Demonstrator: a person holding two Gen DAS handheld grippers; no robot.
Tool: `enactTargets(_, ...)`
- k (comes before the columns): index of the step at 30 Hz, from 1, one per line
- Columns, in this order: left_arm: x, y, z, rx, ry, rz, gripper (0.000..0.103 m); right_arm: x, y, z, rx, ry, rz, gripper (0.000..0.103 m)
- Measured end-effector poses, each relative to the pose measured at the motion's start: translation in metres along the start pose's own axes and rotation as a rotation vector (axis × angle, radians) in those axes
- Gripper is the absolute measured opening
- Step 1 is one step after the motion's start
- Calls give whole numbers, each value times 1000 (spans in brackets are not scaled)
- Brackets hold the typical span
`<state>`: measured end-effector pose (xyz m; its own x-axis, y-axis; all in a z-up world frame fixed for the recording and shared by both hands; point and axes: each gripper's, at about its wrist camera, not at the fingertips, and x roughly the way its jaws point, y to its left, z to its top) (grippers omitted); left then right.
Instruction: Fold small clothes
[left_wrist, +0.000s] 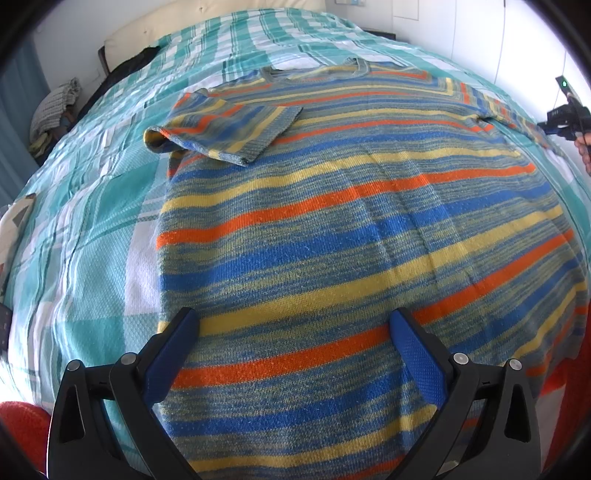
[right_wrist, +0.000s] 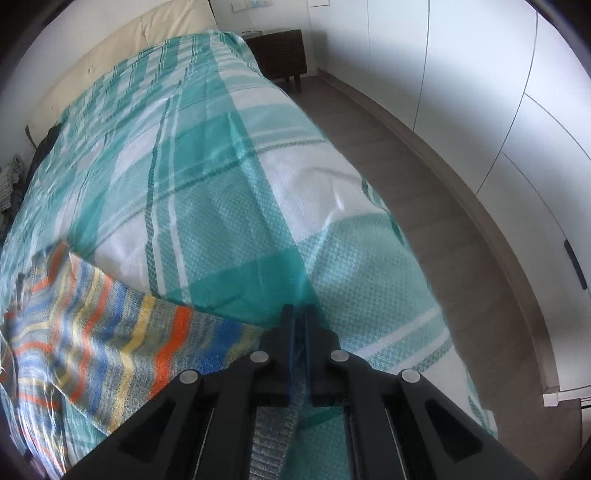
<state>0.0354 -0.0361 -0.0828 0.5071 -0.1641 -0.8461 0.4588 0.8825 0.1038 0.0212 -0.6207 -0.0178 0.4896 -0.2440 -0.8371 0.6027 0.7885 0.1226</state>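
The striped sweater (left_wrist: 351, 221) lies flat on the bed (left_wrist: 92, 229). Right gripper (right_wrist: 300, 321) pinches its right sleeve (right_wrist: 155, 332) – carry it left, taut, across the body. Left gripper (left_wrist: 295, 332) hovers spread wide, empty – near hem.

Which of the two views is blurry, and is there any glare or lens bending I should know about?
Right wrist view: the striped sweater is smeared by motion blur, while the right gripper, shut on its sleeve, looks sharp. Left wrist view: the sweater's knit is crisp between the open left gripper; the wall top right is blown out. Both views: fisheye bulges the bedspread, with dark corners.
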Motion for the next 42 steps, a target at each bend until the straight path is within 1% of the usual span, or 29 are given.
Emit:
enactTargets(1, 0, 0, 0, 1, -1, 0, 103, -10, 0, 1, 18, -24, -16, 31)
enactTargets(2, 1, 0, 1, 1, -2, 0, 103, -25, 3, 0, 21, -64, -18, 40)
enactTargets(4, 2, -1, 1, 1, -5, 1, 103, -54, 20, -8, -43, -117, 63, 40)
enactTargets(6, 2, -1, 1, -2, -8, 2, 103, -63, 38, -23, -105, -90, 167, 40)
enactTargets(7, 1, -1, 1, -1, -9, 2, 103, -59, 44, -34, -127, -64, 190, 41)
enactTargets(8, 0, -1, 0, -1, -8, 1, 103, -50, 47, -46, -144, -26, 185, 41)
enactTargets(9, -1, 0, 0, 2, 0, 1, 103, -35, 45, -61, -157, 33, 146, 41)
enactTargets(10, -5, 1, 0, 13, 16, 5, 102, -25, 38, -73, -157, 56, 117, 39)
enactTargets(11, -9, 1, 1, 26, 31, 14, 101, -29, 27, -82, -135, -2, 137, 35)
enactTargets(12, -18, 2, 3, 46, 34, 28, 101, -37, 18, -87, -102, -33, 103, 31)
enactTargets(13, -28, 2, 7, 56, 7, 26, 101, -45, 14, -89, -77, -42, 51, 25)
enactTargets(15, -50, 4, 23, 90, -79, 6, 101, -70, 13, -95, -60, -78, -38, 30)
enactTargets(16, -57, 4, 38, 129, -118, 8, 101, -82, 15, -99, -67, -101, -37, 36)
enactTargets(17, -61, 3, 53, 169, -155, 24, 101, -96, 20, -105, -79, -128, -9, 42)
enactTargets(19, -57, 1, 81, 232, -209, 74, 102, -119, 34, -117, -104, -171, 44, 50)
enactTargets(20, -47, 1, 97, 262, -211, 92, 102, -130, 43, -125, -119, -192, 73, 50)
enactTargets(22, -11, 4, 119, 303, -160, 117, 102, -143, 66, -143, -138, -222, 130, 51)
enactTargets(24, 38, 13, 131, 295, -32, 135, 100, -154, 82, -161, -133, -251, 181, 54)
enactTargets(25, 59, 19, 133, 278, 31, 126, 91, -154, 94, -171, -132, -261, 197, 54)
enactTargets(26, 75, 26, 133, 258, 80, 98, 82, -156, 101, -180, -135, -270, 206, 54)
enactTargets(27, 82, 34, 132, 213, 109, 19, 66, -154, 111, -187, -143, -270, 205, 54)
enactTargets(28, 82, 44, 135, 146, 120, -58, 36, -153, 117, -195, -163, -259, 206, 54)
enactTargets(29, 76, 56, 139, 82, 123, -85, 5, -151, 122, -200, -191, -243, 207, 54)
enactTargets(31, 57, 86, 145, -55, 76, -125, 4, -150, 127, -206, -234, -246, 203, 54)
enactTargets(34, 24, 166, 144, -343, -11, -131, 4, -145, 128, -203, -229, -256, 213, 59)
enactTargets(37, 13, 261, 121, -641, -29, -47, 4, -133, 130, -204, -232, -217, 213, 60)
enactTargets(39, 18, 299, 105, -736, -2, 25, 3, -128, 134, -205, -240, -200, 221, 60)
enactTargets(41, 29, 322, 89, -766, 36, 98, 3, -127, 138, -206, -253, -197, 224, 60)
enactTargets(42, 34, 322, 83, -769, 53, 103, 3, -126, 140, -207, -262, -196, 223, 60)
